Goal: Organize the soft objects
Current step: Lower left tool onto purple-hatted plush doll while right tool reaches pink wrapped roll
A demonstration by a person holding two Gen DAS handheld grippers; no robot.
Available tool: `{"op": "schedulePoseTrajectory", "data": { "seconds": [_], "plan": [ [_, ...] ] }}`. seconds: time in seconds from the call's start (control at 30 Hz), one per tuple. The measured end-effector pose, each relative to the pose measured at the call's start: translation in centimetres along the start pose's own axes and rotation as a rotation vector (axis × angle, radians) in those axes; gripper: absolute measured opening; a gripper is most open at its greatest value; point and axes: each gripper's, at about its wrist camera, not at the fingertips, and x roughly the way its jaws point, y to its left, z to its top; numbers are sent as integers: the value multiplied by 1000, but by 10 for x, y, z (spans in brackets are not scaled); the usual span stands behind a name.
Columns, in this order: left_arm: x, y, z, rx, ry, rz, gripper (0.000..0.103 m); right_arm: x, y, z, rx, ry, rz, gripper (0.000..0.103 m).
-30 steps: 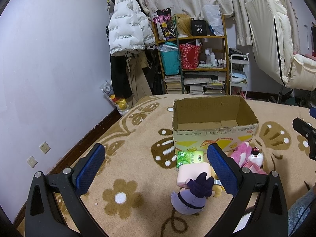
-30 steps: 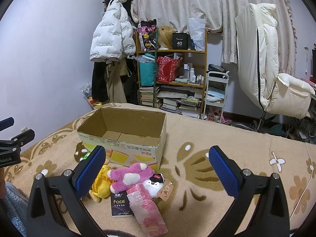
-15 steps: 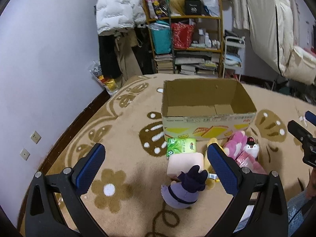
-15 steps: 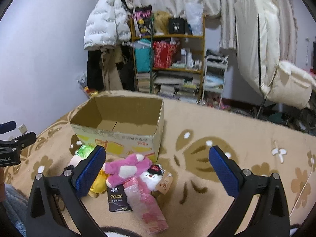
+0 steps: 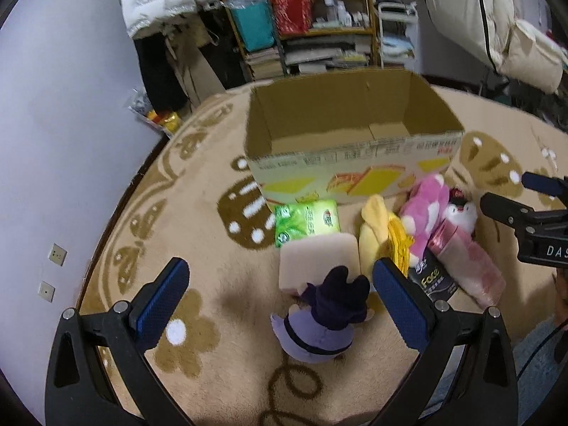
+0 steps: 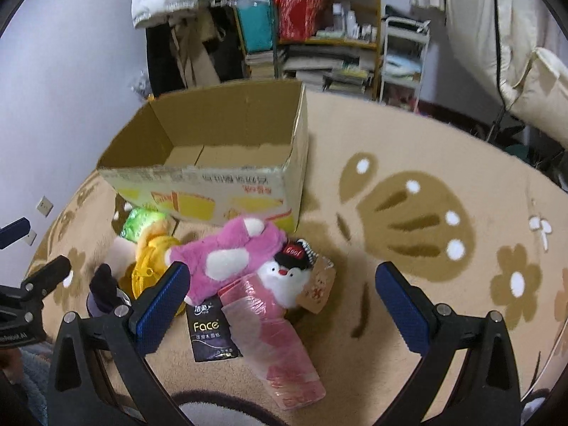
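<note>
With both grippers' jaws held wide and empty, the glossy pink tissue pack (image 6: 273,340) is seen lying lengthwise from centre toward lower right, beside the fluffy pink plush (image 6: 227,254).

Patterned rug (image 6: 408,163) w/ cardboard box (image 5: 351,163), plush toys (image 6: 227,255), tissue packs (image 5: 307,220).

Soft, even indoor light; the carpet (image 5: 198,234) is bright, with a faint shadow beside the purple plush (image 5: 319,323). Motion blur smears the shelf (image 6: 319,17) and cardboard box (image 5: 355,163) print. Fisheye bending curves the edges, and the corners go black
</note>
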Motion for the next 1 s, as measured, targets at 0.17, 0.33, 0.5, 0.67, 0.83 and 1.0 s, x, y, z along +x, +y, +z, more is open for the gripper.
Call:
{"op": "schedulePoseTrajectory", "data": {
  "seconds": [0.17, 0.33, 0.5, 0.67, 0.83, 1.0],
  "plan": [
    [21, -11, -3, 39, 65, -22, 102, 21, 1, -3, -3, 70, 4, 103],
    [39, -18, -9, 71, 121, -19, 102, 43, -1, -6, -1, 147, 15, 103],
    [54, -14, -11, 50, 179, -51, 102, 60, 1, -10, -22, 207, 25, 103],
    [65, -14, -14, 40, 226, -74, 102, 78, -1, -16, -21, 269, 22, 103],
    [69, -19, -17, 53, 247, -84, 102, 85, 3, -20, -34, 294, 33, 103],
    [73, -17, -20, 27, 283, -119, 102, 100, 9, -28, -34, 335, 23, 103]
  ]
}}
